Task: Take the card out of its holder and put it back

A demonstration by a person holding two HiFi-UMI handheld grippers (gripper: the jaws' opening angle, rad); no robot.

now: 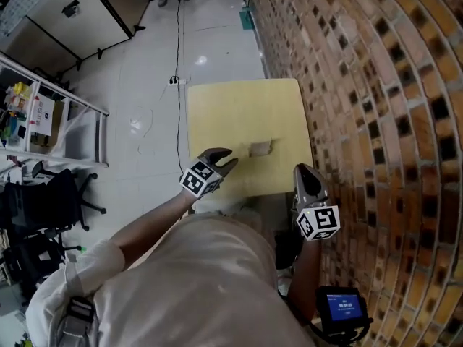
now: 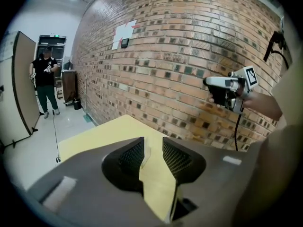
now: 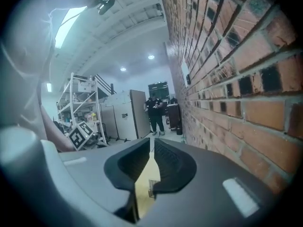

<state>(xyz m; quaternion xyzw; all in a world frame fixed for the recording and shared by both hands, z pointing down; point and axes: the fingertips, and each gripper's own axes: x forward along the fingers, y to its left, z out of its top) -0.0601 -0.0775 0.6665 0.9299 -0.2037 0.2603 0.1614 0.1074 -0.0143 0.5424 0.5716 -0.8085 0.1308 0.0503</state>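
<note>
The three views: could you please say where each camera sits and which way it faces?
Head view: on the person's head, facing steeply down at the yellow table; shows torso, left gripper, right gripper.
Left gripper view: on the left gripper, facing across the table toward the brick wall; shows its jaws, right gripper.
Right gripper view: on the right gripper, facing along the wall toward shelving; shows its jaws, the left gripper's marker cube.
Shared: both gripper views see table, wall.

The table [image 1: 246, 114] top looks smooth, matt yellow. At right the brick wall [image 1: 376, 85] is rough; the pale floor [image 1: 145, 85] is glossy. The left gripper [image 2: 153, 148] is matt grey plastic with cross-hatched pads [image 2: 176, 159].
</note>
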